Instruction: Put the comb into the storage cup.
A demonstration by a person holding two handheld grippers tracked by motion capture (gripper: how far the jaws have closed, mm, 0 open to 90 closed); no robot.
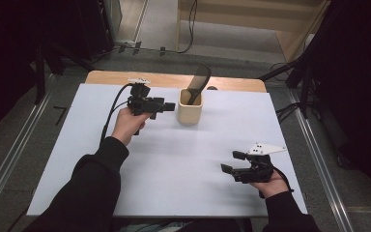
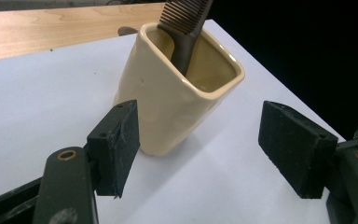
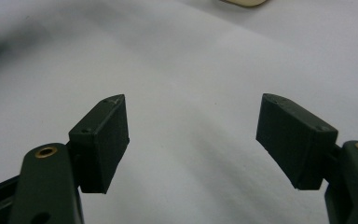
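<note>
A cream square ceramic cup [image 1: 190, 112] stands upright at the back middle of the white table [image 1: 174, 159], with a dark comb [image 1: 198, 83] standing in it and leaning right. My left gripper [image 1: 169, 106] is held just left of the cup, pointing at it, open and apart from it. In the left gripper view the cup [image 2: 177, 93] and comb [image 2: 186, 28] sit just beyond the gripper [image 2: 198, 149], whose jaws are spread with nothing between them. My right gripper [image 1: 232, 162] rests open at the front right; in its own view the gripper [image 3: 193, 140] faces bare table.
A strip of bare wood [image 1: 174, 79] runs along the table's far edge behind the white surface. Cables and dark stands lie on the floor beyond. The cup's base edge [image 3: 242, 2] shows at the top of the right gripper view.
</note>
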